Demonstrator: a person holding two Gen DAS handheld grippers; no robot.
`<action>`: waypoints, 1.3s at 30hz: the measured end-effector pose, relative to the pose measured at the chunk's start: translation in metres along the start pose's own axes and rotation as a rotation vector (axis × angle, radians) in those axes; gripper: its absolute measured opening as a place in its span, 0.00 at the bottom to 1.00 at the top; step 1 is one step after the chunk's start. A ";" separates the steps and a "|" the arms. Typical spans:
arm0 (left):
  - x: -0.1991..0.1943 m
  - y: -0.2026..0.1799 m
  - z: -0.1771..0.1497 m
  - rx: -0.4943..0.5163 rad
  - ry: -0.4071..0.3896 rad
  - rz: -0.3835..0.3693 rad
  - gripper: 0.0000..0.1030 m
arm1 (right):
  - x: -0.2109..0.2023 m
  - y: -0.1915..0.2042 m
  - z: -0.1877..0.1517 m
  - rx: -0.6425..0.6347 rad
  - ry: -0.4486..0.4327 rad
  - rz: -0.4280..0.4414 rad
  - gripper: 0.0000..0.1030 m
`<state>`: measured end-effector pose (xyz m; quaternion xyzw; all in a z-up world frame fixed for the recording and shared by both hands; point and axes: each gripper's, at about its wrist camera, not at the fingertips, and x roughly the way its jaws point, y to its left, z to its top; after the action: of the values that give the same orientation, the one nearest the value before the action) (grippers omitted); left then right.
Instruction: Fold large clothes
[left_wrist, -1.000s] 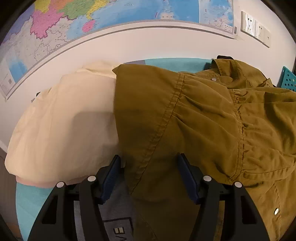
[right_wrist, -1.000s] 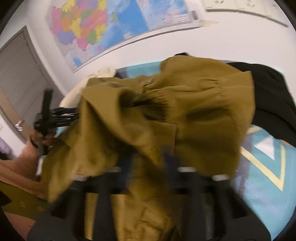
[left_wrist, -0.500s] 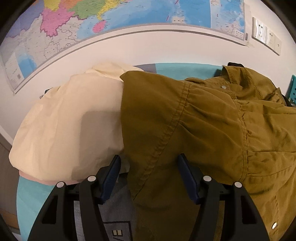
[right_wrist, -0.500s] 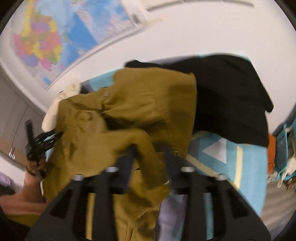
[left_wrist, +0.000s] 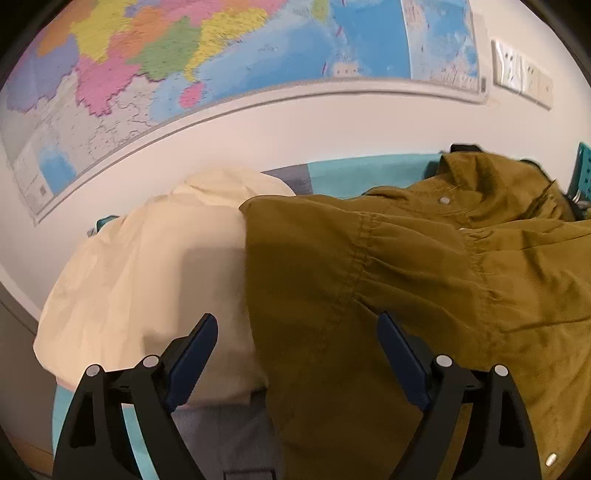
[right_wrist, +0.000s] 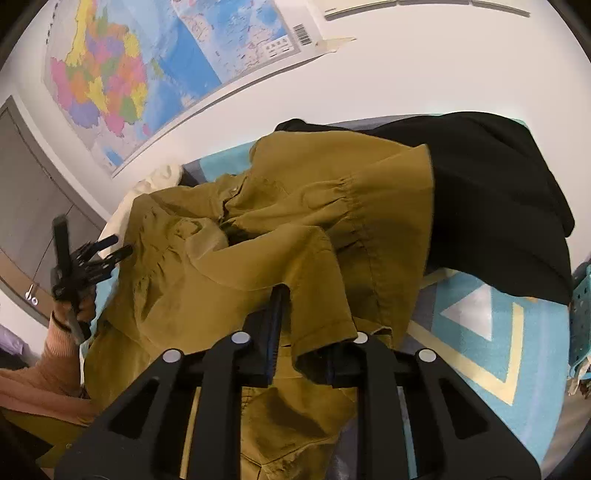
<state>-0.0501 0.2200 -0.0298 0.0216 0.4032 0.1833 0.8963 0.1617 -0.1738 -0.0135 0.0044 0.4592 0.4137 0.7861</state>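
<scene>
Black plastic left gripper (left_wrist: 295, 332) and right gripper (right_wrist: 301, 325), blue finger pads (left_wrist: 192, 349), silver screws; person's peach ribbed sleeve (right_wrist: 55, 354).

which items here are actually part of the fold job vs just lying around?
In the job:
- olive-brown cotton jacket with snap buttons
- right tool, jaws closing on a jacket fold
- left tool, jaws opening, nothing gripped

Lying about:
- cream fabric garment
- black garment
- blue patterned cover
- wall map

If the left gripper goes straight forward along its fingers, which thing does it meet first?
Most likely the olive-brown cotton jacket: its edge lies between the opening fingers of the left gripper. The cream fabric garment lies just beside that edge, so depth leaves some doubt.
</scene>
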 end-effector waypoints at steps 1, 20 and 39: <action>0.005 0.001 0.000 0.003 0.011 -0.001 0.81 | 0.001 0.000 0.000 0.003 0.001 0.002 0.16; 0.003 0.024 -0.006 -0.041 -0.010 0.067 0.38 | 0.024 -0.020 0.003 0.097 0.042 -0.066 0.03; -0.004 -0.011 -0.021 0.081 0.012 -0.113 0.57 | 0.026 0.084 -0.005 -0.249 -0.048 -0.178 0.37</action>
<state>-0.0644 0.2062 -0.0429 0.0341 0.4160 0.1163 0.9013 0.1101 -0.1033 -0.0022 -0.1238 0.3842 0.3959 0.8248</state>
